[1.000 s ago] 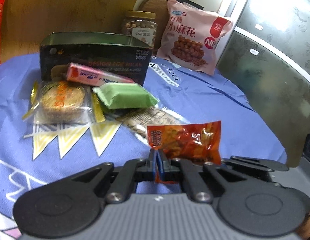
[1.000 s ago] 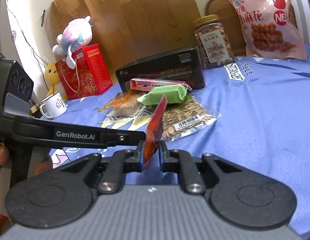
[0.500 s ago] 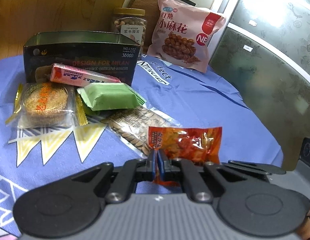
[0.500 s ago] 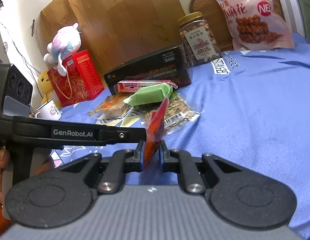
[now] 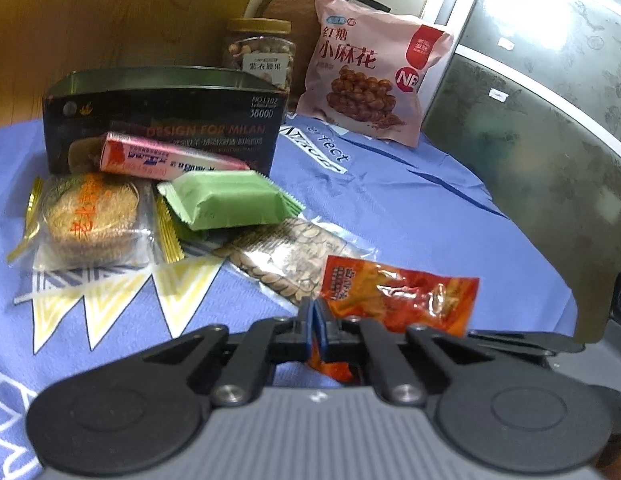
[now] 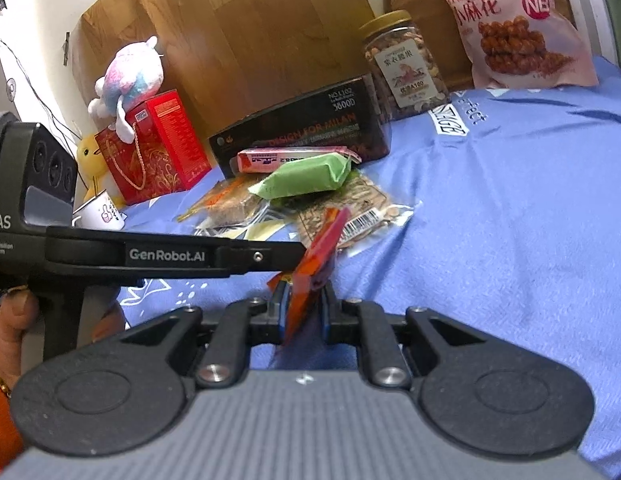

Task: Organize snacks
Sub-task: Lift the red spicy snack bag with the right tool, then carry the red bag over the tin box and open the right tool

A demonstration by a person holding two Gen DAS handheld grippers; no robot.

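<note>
Currently the orange snack packet (image 5: 398,296), crinkly glossy foil, is held above the blue cloth (image 5: 390,208), long axis left–right, near the seed pouch (image 5: 282,256). Left gripper (image 5: 313,320) and right gripper (image 6: 304,308) both pinch its edges, jaws nearly closed.

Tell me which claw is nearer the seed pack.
Left. The left claw sits just short of the seed pack, shut on the orange packet; the right claw grips the same packet farther back.
</note>
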